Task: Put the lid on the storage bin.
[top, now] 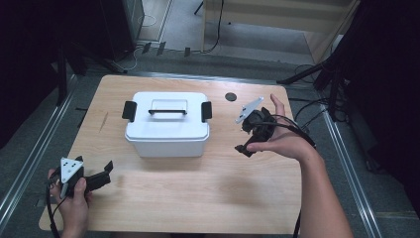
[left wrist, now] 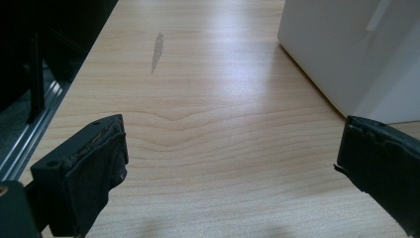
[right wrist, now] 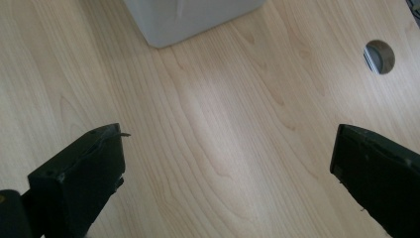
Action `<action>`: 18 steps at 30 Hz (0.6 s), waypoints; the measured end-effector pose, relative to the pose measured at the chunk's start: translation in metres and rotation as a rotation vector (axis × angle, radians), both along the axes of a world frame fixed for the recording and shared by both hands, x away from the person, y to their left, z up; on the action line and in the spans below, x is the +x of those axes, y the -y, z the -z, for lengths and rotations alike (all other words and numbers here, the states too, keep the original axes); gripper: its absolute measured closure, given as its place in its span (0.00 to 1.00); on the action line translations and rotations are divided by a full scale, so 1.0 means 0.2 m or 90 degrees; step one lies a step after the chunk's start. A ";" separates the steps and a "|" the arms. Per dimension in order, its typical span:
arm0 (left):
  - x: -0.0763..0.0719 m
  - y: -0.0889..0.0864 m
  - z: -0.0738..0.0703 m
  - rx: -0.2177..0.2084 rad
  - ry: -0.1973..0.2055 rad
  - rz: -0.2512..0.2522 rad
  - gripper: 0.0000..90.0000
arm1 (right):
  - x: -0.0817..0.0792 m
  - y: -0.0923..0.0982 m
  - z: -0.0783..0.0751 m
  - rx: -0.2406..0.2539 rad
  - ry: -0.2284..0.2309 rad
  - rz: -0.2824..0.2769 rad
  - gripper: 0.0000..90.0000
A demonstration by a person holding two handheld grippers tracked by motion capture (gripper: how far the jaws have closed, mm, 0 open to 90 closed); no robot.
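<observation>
High view: a white lidded storage box (top: 167,126) sits mid-counter (top: 198,198), rigid, probably light; take its black handle (top: 168,112).
Left gripper view: left gripper (left wrist: 230,168) spread, empty.
Right gripper view: right gripper (right wrist: 225,173) spread, empty.

My table (top: 198,198) is evenly lit with soft glare; everything around it looks dark. My close jaws blur slightly.

A light wooden bench (top: 208,198) carries a white lidded box (top: 167,124) (black side latches) just left of centre; a round cable hole (top: 230,96) sits at one o'clock.
</observation>
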State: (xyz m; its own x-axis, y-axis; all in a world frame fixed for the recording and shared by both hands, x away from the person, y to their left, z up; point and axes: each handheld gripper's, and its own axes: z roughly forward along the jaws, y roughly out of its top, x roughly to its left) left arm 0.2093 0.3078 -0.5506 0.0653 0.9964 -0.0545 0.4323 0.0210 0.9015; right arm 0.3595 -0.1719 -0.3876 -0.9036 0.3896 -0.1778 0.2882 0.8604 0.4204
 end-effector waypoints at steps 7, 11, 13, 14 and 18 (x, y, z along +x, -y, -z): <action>0.00 0.00 0.00 0.001 -0.002 0.002 0.00 | -0.04 0.10 0.10 0.020 -0.002 0.032 0.00; 0.00 0.00 0.00 0.002 -0.002 0.001 0.00 | -0.06 0.14 0.15 0.031 -0.003 0.044 0.00; 0.00 0.00 0.00 0.000 -0.001 0.000 0.00 | -0.07 0.17 0.19 0.036 -0.005 0.049 0.00; 0.00 0.00 0.00 0.000 0.000 0.000 0.00 | -0.08 0.18 0.21 0.036 -0.006 0.055 0.00; 0.00 0.00 0.00 0.001 -0.002 0.001 0.00 | -0.11 0.24 0.28 0.049 -0.007 0.070 0.00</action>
State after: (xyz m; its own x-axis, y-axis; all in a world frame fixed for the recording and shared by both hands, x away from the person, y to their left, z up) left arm 0.2090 0.3074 -0.5506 0.0672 0.9963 -0.0533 0.4355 0.0188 0.9000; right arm 0.3384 -0.2199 -0.4428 -0.8566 0.4982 -0.1344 0.3832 0.7886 0.4809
